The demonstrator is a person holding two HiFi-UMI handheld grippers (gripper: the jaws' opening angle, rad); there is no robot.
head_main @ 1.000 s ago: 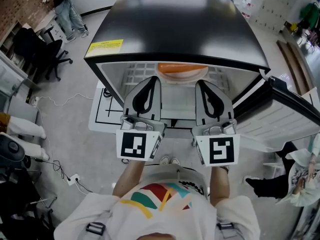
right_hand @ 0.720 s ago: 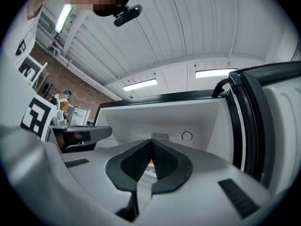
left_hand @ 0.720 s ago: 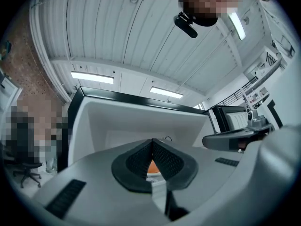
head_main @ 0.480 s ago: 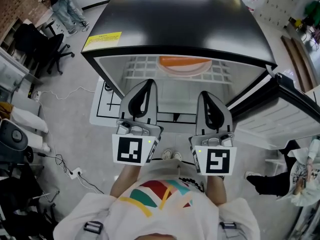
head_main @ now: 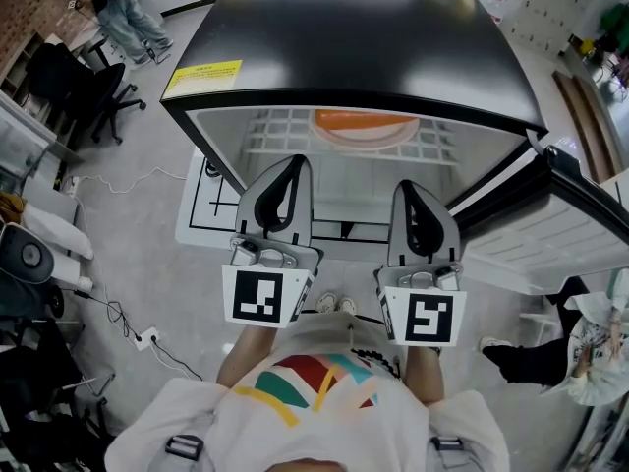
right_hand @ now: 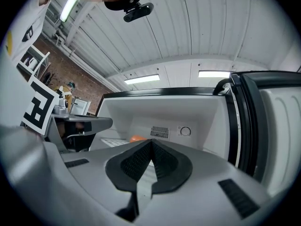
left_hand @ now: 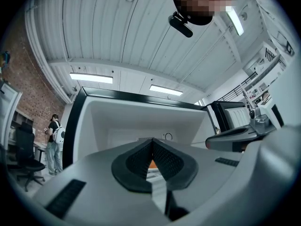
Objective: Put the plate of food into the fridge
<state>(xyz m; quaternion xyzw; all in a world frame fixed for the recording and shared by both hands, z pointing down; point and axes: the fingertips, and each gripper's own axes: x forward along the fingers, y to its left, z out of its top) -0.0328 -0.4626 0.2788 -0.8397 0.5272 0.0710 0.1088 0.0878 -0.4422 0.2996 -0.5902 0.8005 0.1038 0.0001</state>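
Note:
The plate point(head_main: 366, 132) with orange food point(head_main: 360, 120) rests on the white wire shelf point(head_main: 280, 134) inside the open fridge point(head_main: 354, 37), which has a black top. Both grippers hover side by side in front of the opening, pointing in, a little short of the shelf. My left gripper point(head_main: 296, 161) is shut and empty, as its own view shows point(left_hand: 151, 142). My right gripper point(head_main: 406, 186) is also shut with nothing in it point(right_hand: 151, 141). A sliver of the orange food point(right_hand: 137, 138) shows past the right jaws.
The fridge door point(head_main: 570, 219) stands swung open at the right, close to my right gripper. A white floor mat point(head_main: 201, 214) with black lines lies under the fridge. An office chair point(head_main: 74, 87) and cables point(head_main: 118, 313) are at the left. People stand at the far left point(head_main: 123, 8) and lower right point(head_main: 580, 347).
Both grippers have drawn back slightly from the fridge opening and stayed shut. The plate has not moved on the shelf.

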